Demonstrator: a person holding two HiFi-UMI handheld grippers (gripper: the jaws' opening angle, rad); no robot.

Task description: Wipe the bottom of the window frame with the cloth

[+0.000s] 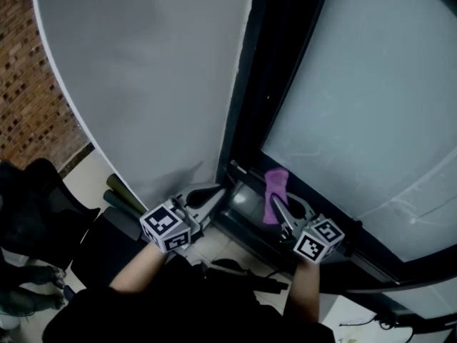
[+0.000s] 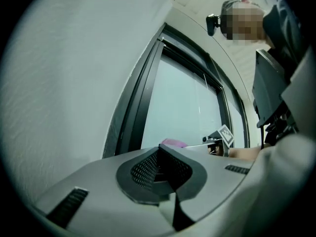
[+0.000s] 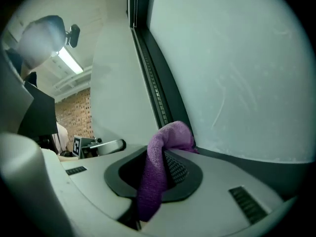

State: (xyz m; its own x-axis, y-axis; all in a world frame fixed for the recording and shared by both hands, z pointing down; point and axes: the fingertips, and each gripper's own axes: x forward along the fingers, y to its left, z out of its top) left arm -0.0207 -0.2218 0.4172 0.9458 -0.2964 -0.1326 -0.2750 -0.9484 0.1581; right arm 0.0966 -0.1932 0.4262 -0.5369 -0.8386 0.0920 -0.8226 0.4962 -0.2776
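A purple cloth [image 1: 274, 193] is pinched in my right gripper [image 1: 278, 207], whose jaws are shut on it. In the right gripper view the cloth [image 3: 160, 169] drapes over the closed jaws and its top fold touches the dark window frame [image 3: 163, 110] at the bottom of the frosted pane. My left gripper [image 1: 211, 199] sits to the left, near the frame's corner, shut with nothing between its jaws. From the left gripper view the cloth [image 2: 173, 143] peeks over the jaws, with the right gripper [image 2: 217, 138] beyond. The frame's bottom rail [image 1: 335, 238] runs right.
A pale grey wall panel [image 1: 143, 84] stands left of the window. The frosted glass [image 1: 371, 98] fills the right. A brick wall [image 1: 28, 84] is at far left, with dark bags and a cylinder [image 1: 121, 191] on the floor below.
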